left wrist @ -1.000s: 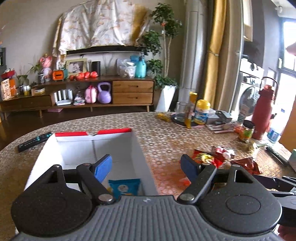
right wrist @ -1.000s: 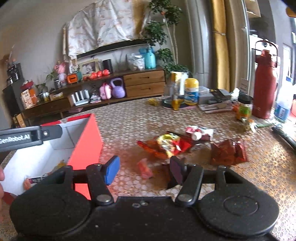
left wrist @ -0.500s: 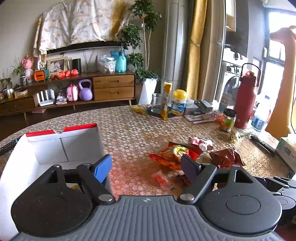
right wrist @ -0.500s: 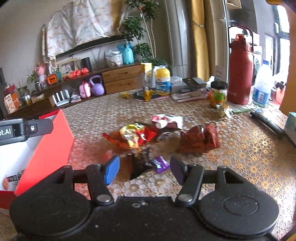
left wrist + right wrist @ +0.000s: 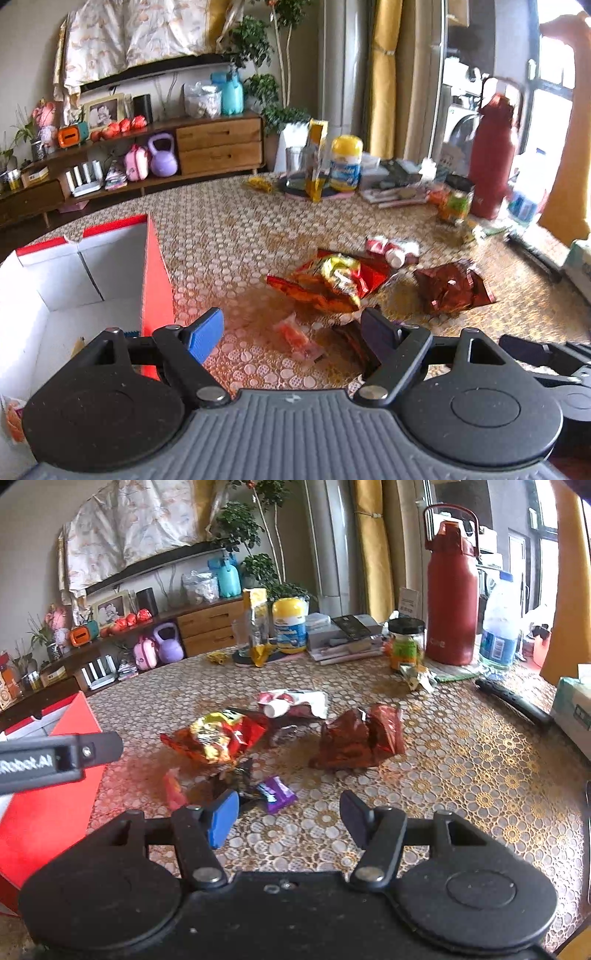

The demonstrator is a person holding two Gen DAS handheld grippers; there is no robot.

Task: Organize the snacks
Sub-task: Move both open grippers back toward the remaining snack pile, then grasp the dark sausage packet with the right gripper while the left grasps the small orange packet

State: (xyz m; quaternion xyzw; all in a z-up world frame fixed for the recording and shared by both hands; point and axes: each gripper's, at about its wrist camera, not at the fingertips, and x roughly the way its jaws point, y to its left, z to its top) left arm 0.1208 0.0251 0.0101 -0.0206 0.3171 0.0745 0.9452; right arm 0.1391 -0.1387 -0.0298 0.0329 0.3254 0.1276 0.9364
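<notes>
A red box with white inside stands at the left, also in the right wrist view. Loose snacks lie on the table: a red-yellow chip bag, a dark red foil bag, a white-red packet, a small pink packet, a dark wrapper and a purple candy. My left gripper is open and empty above the pink packet. My right gripper is open and empty, just short of the purple candy.
At the table's back stand a red flask, a water bottle, a jar, a yellow-lidded tub, a glass and papers. A black tool and a tissue box lie at the right edge.
Both grippers have swung right, away from the box and towards the loose snacks. The left gripper now looks over the pink packet instead of into the box. Both stay open.
</notes>
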